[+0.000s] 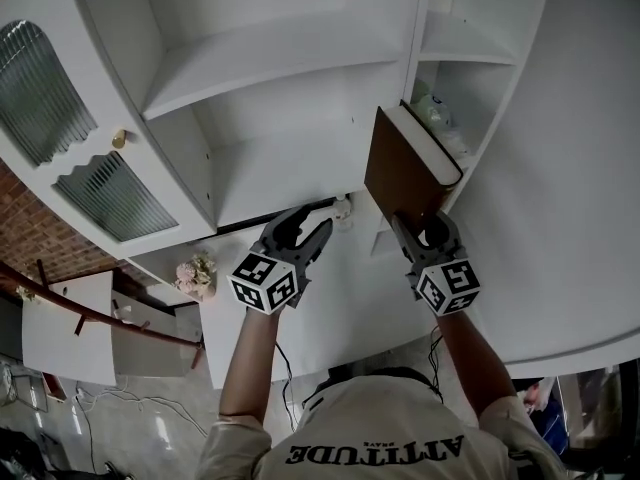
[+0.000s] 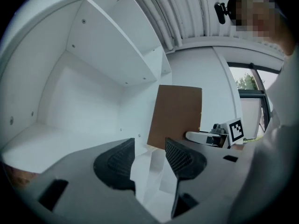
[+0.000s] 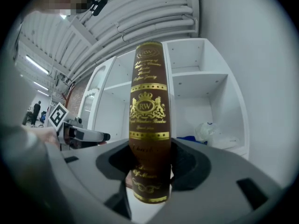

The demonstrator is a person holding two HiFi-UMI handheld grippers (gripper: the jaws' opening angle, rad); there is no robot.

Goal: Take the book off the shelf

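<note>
The right gripper (image 3: 148,164) has its jaws closed on the book (image 3: 148,120), pinching the lower end of the spine. The rest of the brown volume stands tall above the pads. The book is in front of the shelf (image 1: 270,53), by the front edge of the divider (image 1: 418,28) between the wide bay and the narrow right one. It looks clear of the bay, though whether its far corner touches the divider cannot be told. The left gripper (image 2: 149,155) hangs just beside it, in front of the wide bay. Its jaws are partly apart and nothing is between them.

The main risk is the grip. It is a narrow hold low on the spine with most of the weight above it, so a quick swing could make the book pivot in the pads or slide out. The covers could also fall open and pull it loose. The upper corner is near the divider and could knock it if the book swings sideways. A bag (image 1: 437,118) in the right bay could snag if the book drifts in there. The free left gripper could steady the cover.
</note>
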